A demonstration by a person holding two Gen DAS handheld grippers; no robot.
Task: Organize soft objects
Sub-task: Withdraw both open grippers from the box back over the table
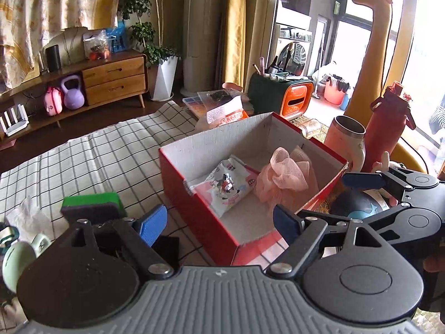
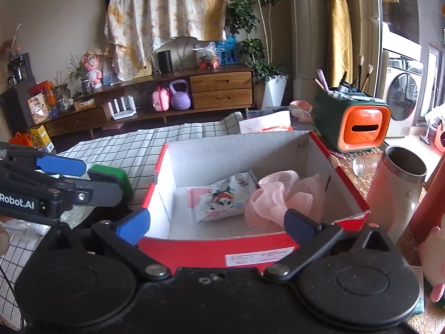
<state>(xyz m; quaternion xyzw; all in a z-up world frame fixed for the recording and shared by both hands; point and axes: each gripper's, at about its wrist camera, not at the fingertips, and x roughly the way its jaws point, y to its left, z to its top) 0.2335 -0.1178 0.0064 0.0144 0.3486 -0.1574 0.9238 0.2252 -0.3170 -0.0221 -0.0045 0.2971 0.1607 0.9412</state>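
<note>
Both claws released and empty, left claw [image 1: 219, 224] and right claw [image 2: 215, 224] over the box [image 2: 250, 246] holding pouf [image 2: 278, 194] and packet [image 2: 222, 197]; reaching for the sponge [image 1: 91, 206], I could clip the box wall.

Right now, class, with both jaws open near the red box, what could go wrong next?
1. The green sponge lies outside the red box; reaching for it may drag the crumpled tissue along.
2. The open metal cup stands close beside the box and could be knocked.
</note>
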